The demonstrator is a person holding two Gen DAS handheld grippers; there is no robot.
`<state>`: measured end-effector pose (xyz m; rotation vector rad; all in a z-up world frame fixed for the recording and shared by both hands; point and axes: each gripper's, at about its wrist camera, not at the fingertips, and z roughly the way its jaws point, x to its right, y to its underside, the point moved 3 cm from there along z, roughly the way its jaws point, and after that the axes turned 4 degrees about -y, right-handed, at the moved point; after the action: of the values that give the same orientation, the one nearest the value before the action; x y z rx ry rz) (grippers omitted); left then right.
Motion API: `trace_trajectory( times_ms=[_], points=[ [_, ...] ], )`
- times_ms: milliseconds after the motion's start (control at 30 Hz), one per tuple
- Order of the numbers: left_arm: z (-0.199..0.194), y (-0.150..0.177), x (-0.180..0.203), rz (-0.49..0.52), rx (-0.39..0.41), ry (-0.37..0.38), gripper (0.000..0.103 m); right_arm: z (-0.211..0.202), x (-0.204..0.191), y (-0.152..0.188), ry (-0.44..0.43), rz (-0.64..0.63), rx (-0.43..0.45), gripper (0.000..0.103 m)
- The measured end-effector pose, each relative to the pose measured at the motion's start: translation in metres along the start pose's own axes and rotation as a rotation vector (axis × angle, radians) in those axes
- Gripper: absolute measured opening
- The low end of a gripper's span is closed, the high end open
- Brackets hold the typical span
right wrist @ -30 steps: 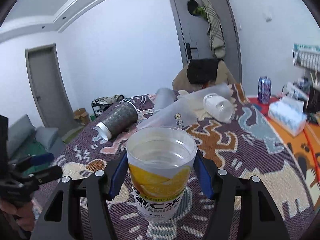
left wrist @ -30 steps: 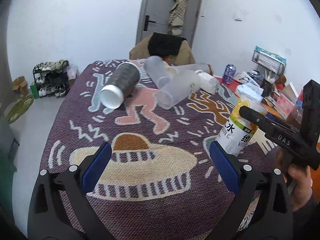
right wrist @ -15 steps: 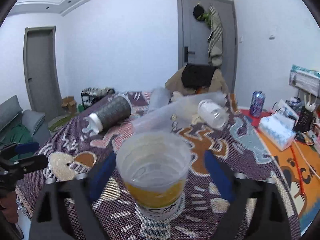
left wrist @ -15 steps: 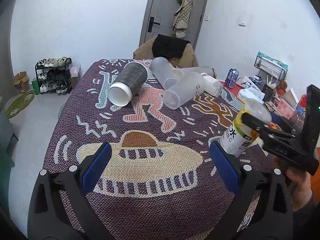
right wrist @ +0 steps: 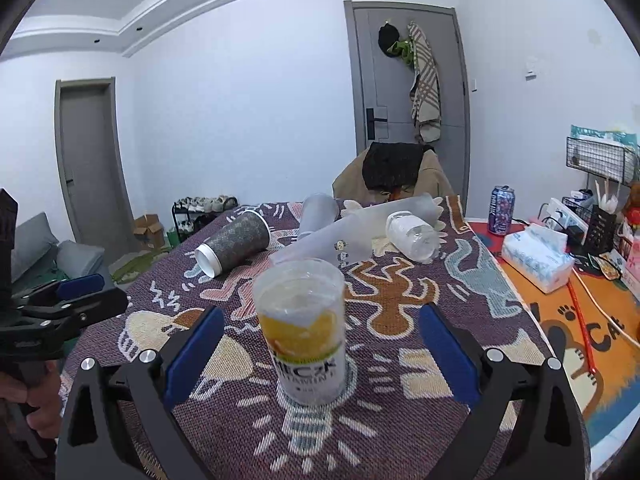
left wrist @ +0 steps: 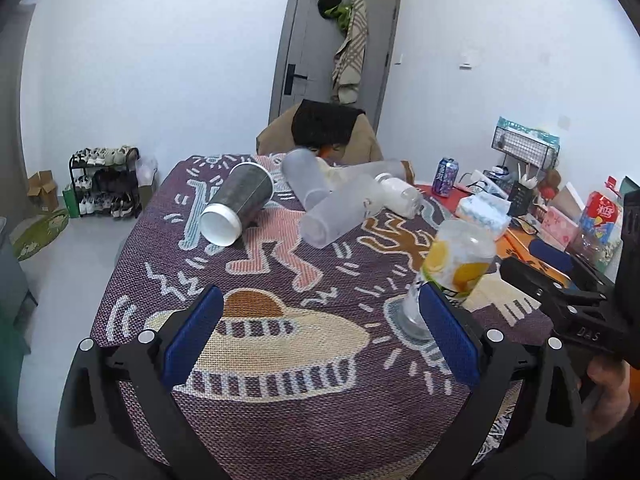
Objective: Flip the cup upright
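A clear cup with a lemon label [right wrist: 303, 330] stands upright on the patterned cloth [right wrist: 400, 312], mouth up. It also shows in the left wrist view [left wrist: 450, 272]. My right gripper [right wrist: 316, 356] is open, its blue pads apart on either side of the cup and clear of it. My left gripper [left wrist: 320, 334] is open and empty over the near part of the cloth. A dark speckled cup [left wrist: 238, 204] lies on its side at the far left. Two frosted cups [left wrist: 340, 210] and a small clear bottle [right wrist: 412, 234] lie beside it.
An orange mat [right wrist: 580, 312] on the right holds a tissue pack [right wrist: 536, 256], a blue can [right wrist: 502, 204] and a wire rack [right wrist: 600, 156]. A chair with a dark jacket [left wrist: 326, 128] stands behind the table. A shoe rack [left wrist: 104, 186] is on the floor at left.
My right gripper opened and let go of the lemon cup, which now stands upright on the cloth. The right gripper drew back a little. The left gripper stayed open.
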<state>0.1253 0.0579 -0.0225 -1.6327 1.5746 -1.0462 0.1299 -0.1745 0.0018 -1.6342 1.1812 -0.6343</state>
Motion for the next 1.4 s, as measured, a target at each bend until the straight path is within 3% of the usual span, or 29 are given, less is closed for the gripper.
trace_trajectory(
  times_ms=[633, 867, 1400],
  points=[
    [-0.029, 0.016, 0.047, 0.052, 0.081, -0.015, 0.097, -0.065, 0.054, 0.032, 0.060, 0.081, 0.008, 0.095],
    [-0.045, 0.021, 0.055, 0.067, 0.094, -0.052, 0.097, -0.084, 0.051, 0.043, 0.036, 0.057, 0.007, 0.095],
    [-0.058, 0.024, 0.061, 0.070, 0.109, -0.030, 0.097, -0.098, 0.058, 0.046, 0.007, 0.090, 0.018, 0.095]
  ],
)
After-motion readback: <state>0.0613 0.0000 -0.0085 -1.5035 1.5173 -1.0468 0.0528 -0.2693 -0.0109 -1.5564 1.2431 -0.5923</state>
